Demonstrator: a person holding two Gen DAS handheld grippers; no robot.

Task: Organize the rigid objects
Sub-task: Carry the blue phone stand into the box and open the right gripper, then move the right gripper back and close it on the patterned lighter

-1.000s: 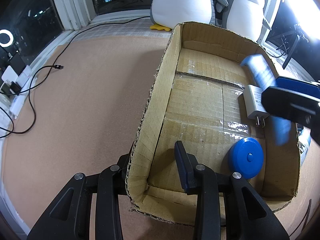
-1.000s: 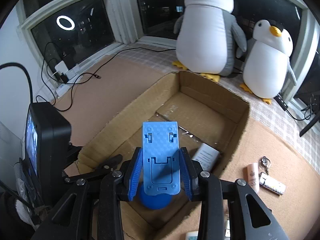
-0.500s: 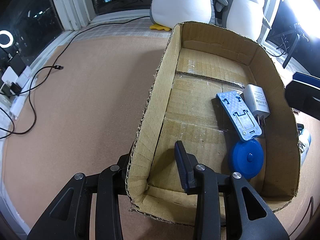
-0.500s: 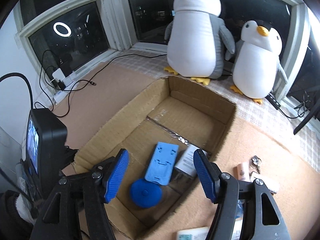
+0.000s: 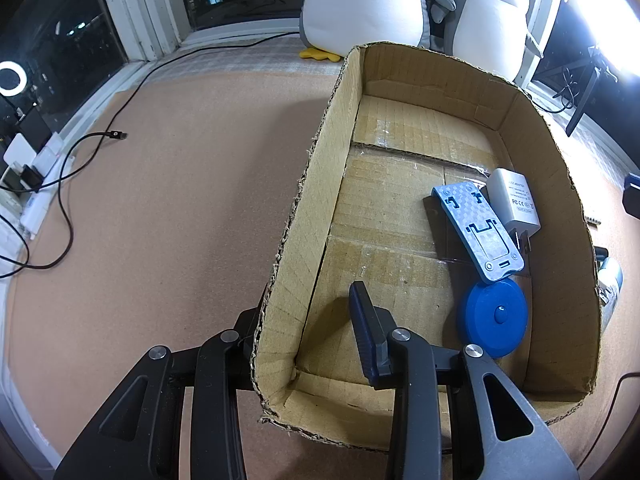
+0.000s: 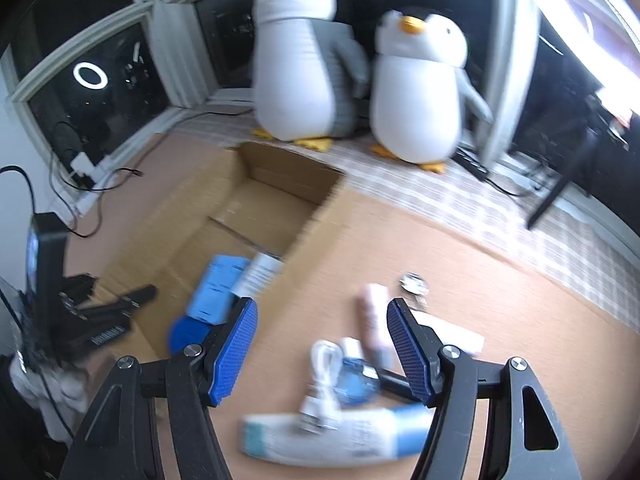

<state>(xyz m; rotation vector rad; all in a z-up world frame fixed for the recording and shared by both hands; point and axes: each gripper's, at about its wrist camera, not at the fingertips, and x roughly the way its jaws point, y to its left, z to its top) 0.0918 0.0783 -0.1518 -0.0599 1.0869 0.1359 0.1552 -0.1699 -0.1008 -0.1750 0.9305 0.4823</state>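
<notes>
Three things lie inside the cardboard box (image 5: 320, 184), near its right wall: a light blue phone stand (image 5: 478, 234), a white charger (image 5: 514, 204) touching its right side, and a round blue disc (image 5: 494, 318) nearer. The left gripper (image 5: 316, 332) pinches the box's left wall with its fingers pressed onto it. The right gripper (image 6: 322, 346) hangs over the tabletop (image 6: 480, 280) right of the box, fingers spread with nothing gripped. Below it lie a pink tube (image 6: 374, 316), a white cable (image 6: 324, 376) and a white and blue tube (image 6: 340, 436).
</notes>
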